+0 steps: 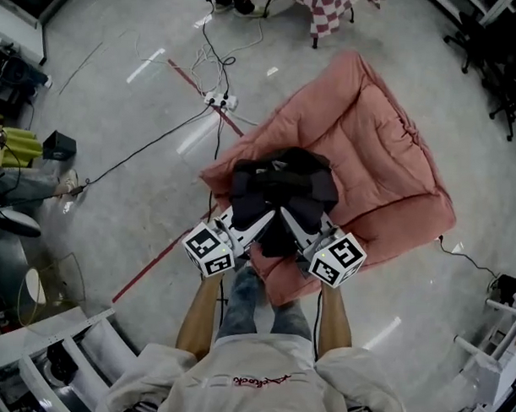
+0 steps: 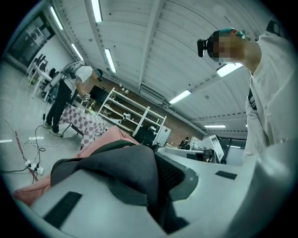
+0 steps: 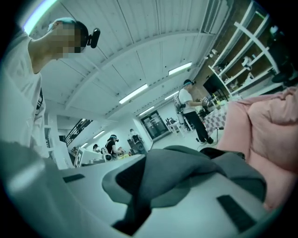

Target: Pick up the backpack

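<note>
Low at centre frame, my left tool [image 1: 259, 218] and right tool [image 1: 290, 217] are each clamped on dark fabric at the near edge of the backpack [image 1: 284, 178]. It lies straight ahead, mid-frame, both tools equally near, pink quilt [image 1: 374, 142] beyond.

The left hand-held gripper [image 1: 264, 216] and right hand-held gripper [image 1: 293, 217] angle inward, each clamped on the backpack [image 1: 284, 176].

Big indoor lab hall, glossy grey floor [image 1: 133, 163], white power strip [image 1: 219, 99], white open metal shelving [image 2: 130, 109], long ceiling strip lights [image 2: 111, 60]
</note>
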Tool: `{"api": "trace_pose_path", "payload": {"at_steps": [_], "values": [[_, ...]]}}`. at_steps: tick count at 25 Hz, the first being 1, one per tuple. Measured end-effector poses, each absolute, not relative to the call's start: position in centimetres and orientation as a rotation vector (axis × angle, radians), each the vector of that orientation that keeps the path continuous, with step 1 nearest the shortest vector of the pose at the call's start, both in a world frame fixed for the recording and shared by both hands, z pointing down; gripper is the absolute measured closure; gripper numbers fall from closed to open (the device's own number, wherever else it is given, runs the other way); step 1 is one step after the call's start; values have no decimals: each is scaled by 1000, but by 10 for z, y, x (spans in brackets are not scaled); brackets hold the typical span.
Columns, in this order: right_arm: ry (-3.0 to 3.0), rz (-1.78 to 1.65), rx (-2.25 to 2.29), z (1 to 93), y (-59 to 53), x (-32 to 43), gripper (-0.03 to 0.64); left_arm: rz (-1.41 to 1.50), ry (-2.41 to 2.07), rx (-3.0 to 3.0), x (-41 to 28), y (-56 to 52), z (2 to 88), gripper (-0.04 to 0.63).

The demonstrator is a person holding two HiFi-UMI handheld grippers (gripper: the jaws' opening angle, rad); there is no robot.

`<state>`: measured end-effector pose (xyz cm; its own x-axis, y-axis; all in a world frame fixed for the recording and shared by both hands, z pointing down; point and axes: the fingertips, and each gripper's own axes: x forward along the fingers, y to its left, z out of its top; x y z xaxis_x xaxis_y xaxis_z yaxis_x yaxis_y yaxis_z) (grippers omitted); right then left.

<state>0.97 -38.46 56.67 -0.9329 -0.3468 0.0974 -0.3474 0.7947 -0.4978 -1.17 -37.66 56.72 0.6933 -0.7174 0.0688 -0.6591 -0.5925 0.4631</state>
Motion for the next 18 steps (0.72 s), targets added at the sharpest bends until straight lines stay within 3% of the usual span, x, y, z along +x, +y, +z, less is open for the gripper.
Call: {"api": "trace_pose_path", "payload": {"at_steps": [11, 18], "values": [[-3088, 539, 656, 390, -340, 57, 569, -258, -1204, 2610, 29, -331, 386, 548], [-3118, 469, 725, 354, -313, 88, 569, -276, -1249, 2674, 60, -301, 349, 548]]}}
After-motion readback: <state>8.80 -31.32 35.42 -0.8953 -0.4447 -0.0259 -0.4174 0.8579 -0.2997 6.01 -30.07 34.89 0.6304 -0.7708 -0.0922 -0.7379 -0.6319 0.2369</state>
